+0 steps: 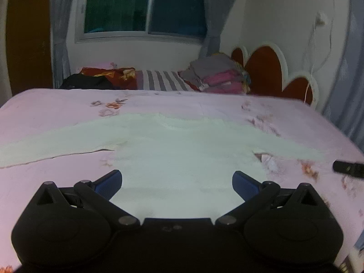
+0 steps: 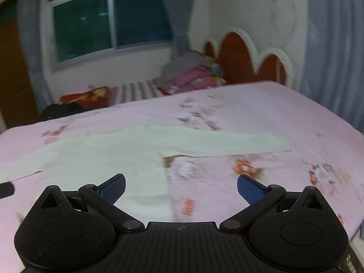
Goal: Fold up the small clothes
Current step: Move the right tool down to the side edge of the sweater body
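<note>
A small white long-sleeved top [image 1: 173,150] lies flat on the pink floral bed sheet [image 1: 56,111], sleeves spread to both sides, neckline at the far end. My left gripper [image 1: 177,182] is open and empty, hovering over the top's lower hem. In the right wrist view the same top [image 2: 118,152] lies at left and centre, its right sleeve [image 2: 238,143] stretched out to the right. My right gripper [image 2: 181,187] is open and empty above the top's right side edge and the sheet. The right gripper's tip [image 1: 348,168] shows at the right edge of the left wrist view.
A pile of folded pink and grey clothes [image 1: 216,75] sits at the far side by a red and white scalloped headboard [image 1: 268,68]. A striped cloth [image 1: 161,80], a red patterned item [image 1: 107,74] and a black item [image 1: 86,83] lie beyond the bed's far edge. A window [image 1: 145,6] is behind.
</note>
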### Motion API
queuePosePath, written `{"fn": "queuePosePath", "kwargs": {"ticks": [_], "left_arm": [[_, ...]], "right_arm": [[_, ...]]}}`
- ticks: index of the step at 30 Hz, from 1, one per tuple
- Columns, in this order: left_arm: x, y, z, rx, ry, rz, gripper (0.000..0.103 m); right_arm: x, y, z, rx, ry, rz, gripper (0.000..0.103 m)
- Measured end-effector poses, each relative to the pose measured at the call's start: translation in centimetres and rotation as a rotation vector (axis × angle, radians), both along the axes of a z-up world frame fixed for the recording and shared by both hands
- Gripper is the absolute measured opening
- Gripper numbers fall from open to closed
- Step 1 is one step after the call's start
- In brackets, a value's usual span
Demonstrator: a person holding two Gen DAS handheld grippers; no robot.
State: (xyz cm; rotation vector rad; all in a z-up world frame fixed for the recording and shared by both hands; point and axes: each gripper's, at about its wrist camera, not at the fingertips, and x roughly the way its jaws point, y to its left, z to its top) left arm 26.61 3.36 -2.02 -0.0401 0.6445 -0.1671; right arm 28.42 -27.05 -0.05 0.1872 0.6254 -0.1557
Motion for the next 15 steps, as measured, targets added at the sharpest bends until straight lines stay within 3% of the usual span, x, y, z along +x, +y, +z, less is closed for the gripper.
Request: {"fn": "queuePosePath", "kwargs": {"ticks": [3, 9, 13, 14, 15], "left_arm": [[1.5, -1.8, -0.7, -0.024, 0.037, -0.058, 0.103], [5.7, -6.2, -2.0, 0.062, 0.075, -0.048, 0.102], [8.5, -9.0, -2.4, 0.053, 0.094, -0.016, 0.103], [9.4, -9.7, -2.5, 0.057, 0.103, -0.002, 0.103], [10.2, -10.3, -2.7, 0.054, 0.112, 0.007, 0.102]], "right_arm": [[0.8, -3.5, -1.1, 0.067, 0.01, -0.036, 0.103], [4.9, -13.1, -3.5, 0.116, -0.012, -0.187, 0.103], [8.4, -19.4, -5.6, 0.155, -0.024, -0.249, 0.099], [9.3, -21.0, -6.2, 0.167, -0.018, -0.265, 0.067], [9.9, -22.4, -6.8, 0.182, -0.002, -0.276, 0.043]]}}
